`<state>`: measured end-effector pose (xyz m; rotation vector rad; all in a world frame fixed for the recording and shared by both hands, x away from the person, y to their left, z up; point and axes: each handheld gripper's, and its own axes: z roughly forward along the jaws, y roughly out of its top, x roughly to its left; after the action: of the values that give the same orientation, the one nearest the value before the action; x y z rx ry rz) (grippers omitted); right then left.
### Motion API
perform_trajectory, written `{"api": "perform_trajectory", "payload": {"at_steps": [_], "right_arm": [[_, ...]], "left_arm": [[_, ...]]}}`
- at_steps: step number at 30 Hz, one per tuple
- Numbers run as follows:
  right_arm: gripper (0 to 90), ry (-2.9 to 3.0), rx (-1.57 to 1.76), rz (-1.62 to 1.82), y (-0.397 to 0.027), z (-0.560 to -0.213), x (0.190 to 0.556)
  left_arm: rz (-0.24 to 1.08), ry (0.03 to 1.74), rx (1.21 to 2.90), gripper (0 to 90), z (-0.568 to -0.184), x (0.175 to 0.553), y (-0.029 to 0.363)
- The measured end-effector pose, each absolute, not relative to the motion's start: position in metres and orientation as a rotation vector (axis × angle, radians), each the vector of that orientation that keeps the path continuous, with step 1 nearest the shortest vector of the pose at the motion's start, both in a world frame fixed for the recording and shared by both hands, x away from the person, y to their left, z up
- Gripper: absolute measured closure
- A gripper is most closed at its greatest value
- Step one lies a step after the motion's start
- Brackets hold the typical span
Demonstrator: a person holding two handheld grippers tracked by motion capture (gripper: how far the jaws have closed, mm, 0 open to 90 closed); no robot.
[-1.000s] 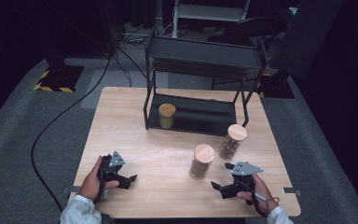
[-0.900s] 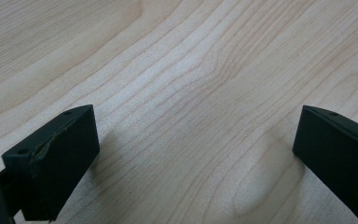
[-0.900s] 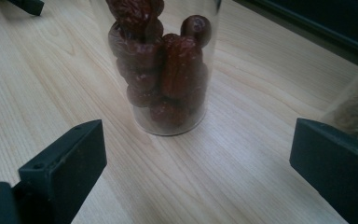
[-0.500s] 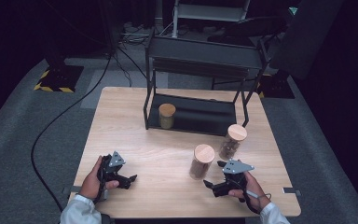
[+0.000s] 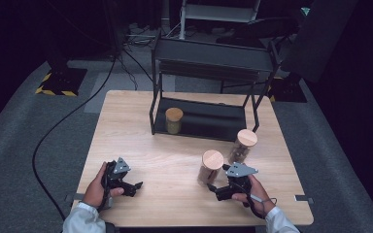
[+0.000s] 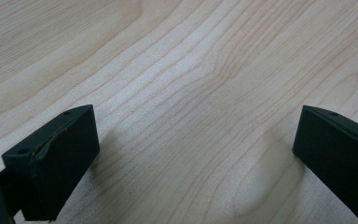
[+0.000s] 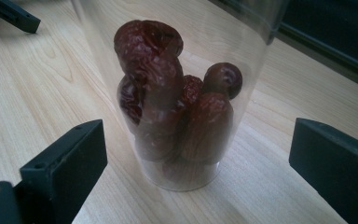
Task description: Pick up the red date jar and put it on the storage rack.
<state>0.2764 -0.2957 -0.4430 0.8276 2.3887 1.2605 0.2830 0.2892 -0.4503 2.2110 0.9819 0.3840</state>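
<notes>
A clear jar of dark red dates [image 7: 182, 107] with a wooden lid stands on the table at the front right [image 5: 211, 166]. My right gripper [image 7: 198, 140] is open, with one jaw on each side of the jar's lower part and neither touching the glass. In the high view my right gripper [image 5: 214, 188] sits low, just right of the jar's base. A second lidded jar [image 5: 244, 144] stands behind it. A third jar [image 5: 174, 120] stands on the lower shelf of the black rack [image 5: 201, 124]. My left gripper [image 6: 196, 135], open and holding nothing, hovers over bare wood at the front left [image 5: 135, 187].
The black two-shelf rack [image 5: 213, 53] spans the back half of the wooden table [image 5: 126, 126]. A black cable [image 5: 53, 131] runs across the grey floor to the left. A black part, which may be the left gripper [image 7: 14, 16], lies far off in the right gripper view.
My right gripper has slid left across the table until its jaws flank the front jar. The left hand and the jars have stayed put.
</notes>
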Motion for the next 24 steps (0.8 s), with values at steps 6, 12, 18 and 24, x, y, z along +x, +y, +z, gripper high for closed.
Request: {"api": "perform_trajectory", "payload": {"at_steps": [6, 12, 18, 24], "right_arm": [[4.0, 2.385, 0.823, 1.265, -0.292, -0.443, 0.279], [5.2, 2.371, 0.822, 1.287, -0.288, -0.445, 0.281], [5.7, 2.360, 0.869, 1.328, -0.286, -0.448, 0.285], [6.6, 2.353, 0.890, 1.324, -0.280, -0.450, 0.287]], "left_arm": [[0.384, 0.982, 2.211, 0.2, -0.450, 0.283, 0.289], [0.384, 0.982, 2.211, 0.2, -0.450, 0.283, 0.289], [0.384, 0.982, 2.211, 0.2, -0.450, 0.283, 0.289], [0.384, 0.981, 2.211, 0.2, -0.450, 0.283, 0.289]]}}
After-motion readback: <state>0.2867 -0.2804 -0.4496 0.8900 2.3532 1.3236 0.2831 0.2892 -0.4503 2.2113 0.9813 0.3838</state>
